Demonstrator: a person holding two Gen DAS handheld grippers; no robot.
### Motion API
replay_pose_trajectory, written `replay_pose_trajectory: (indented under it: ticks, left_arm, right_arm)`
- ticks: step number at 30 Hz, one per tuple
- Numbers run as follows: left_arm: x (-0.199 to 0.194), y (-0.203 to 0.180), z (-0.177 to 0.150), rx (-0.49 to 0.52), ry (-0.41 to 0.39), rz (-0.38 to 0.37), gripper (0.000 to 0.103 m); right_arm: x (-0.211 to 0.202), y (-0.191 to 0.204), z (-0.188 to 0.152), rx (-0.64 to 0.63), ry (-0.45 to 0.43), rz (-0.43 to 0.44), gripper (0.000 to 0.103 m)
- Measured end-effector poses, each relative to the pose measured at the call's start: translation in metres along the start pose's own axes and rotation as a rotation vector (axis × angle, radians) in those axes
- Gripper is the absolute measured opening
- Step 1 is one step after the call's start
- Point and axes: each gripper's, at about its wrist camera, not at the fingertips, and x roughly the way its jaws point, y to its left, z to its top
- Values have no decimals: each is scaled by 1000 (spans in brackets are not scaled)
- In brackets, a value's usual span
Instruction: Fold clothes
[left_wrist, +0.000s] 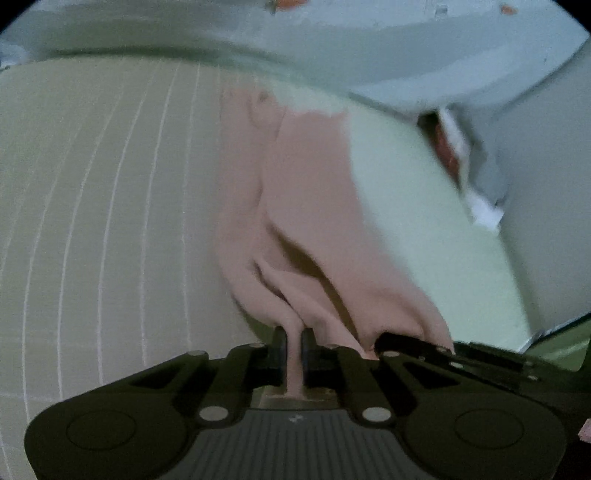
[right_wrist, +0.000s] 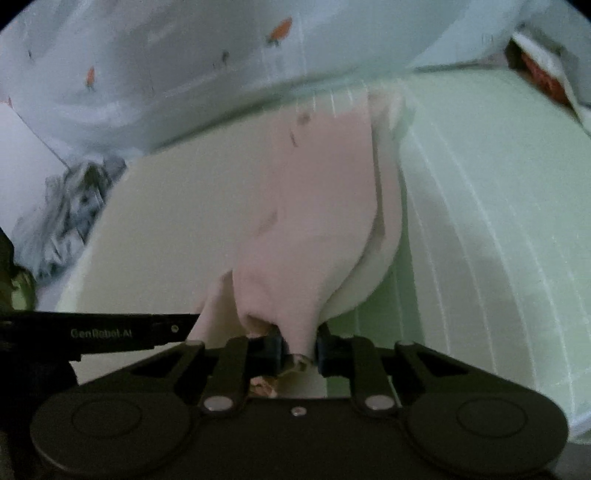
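Tongs (left_wrist: 293, 345) pinch pink garment (left_wrist: 306, 177) | striped cloth heap (right_wrist: 70, 206) (right view only)

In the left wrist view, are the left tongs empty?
No: the left tongs are shut on a bunched fold of the pink garment, which stretches away from them over the pale striped mat.

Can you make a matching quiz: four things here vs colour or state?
Things:
1 garment
2 mat
3 left hand-held gripper
4 curtain

Colour or state:
A white with small orange prints
B pale green with white lines
C pink, hanging in folds
D shut on cloth

Pairs: 1-C, 2-B, 3-D, 4-A
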Motion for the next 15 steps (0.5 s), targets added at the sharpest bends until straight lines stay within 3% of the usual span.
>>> replay_pose_trajectory:
  ticks: [6, 15]
  left_arm:
    - [-27, -15, 51, -44, -109, -78, 8]
    - [-8, -35, 121, -23, -186, -72, 8]
  right_arm:
    - [-15, -10, 48, 52, -122, 52, 17]
    - [4, -25, 125, 67, -216, 64, 17]
